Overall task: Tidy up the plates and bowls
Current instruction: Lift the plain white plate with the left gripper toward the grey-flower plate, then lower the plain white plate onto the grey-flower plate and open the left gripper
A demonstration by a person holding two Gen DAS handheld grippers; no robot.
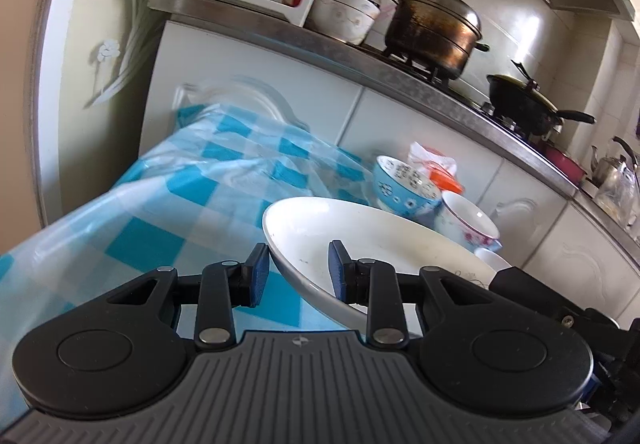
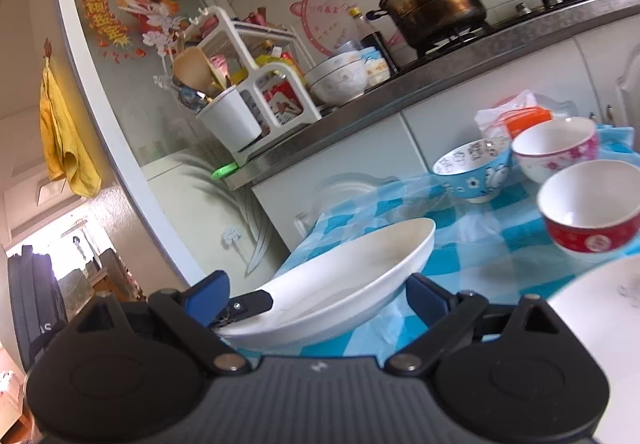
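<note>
Left wrist: left gripper (image 1: 298,270) pinches white plate (image 1: 360,228) (rim).

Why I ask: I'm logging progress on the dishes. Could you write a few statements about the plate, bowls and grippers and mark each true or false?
1. The left gripper holds the white plate by its rim. True.
2. The right gripper is clamped shut. False: its jaws stand wide open.
3. A blue bowl, a pink-flowered bowl and a red bowl stand on the checked tablecloth. True.
4. The steamer pot sits on the table. False: it is on the gas stove, up on the counter.
</note>
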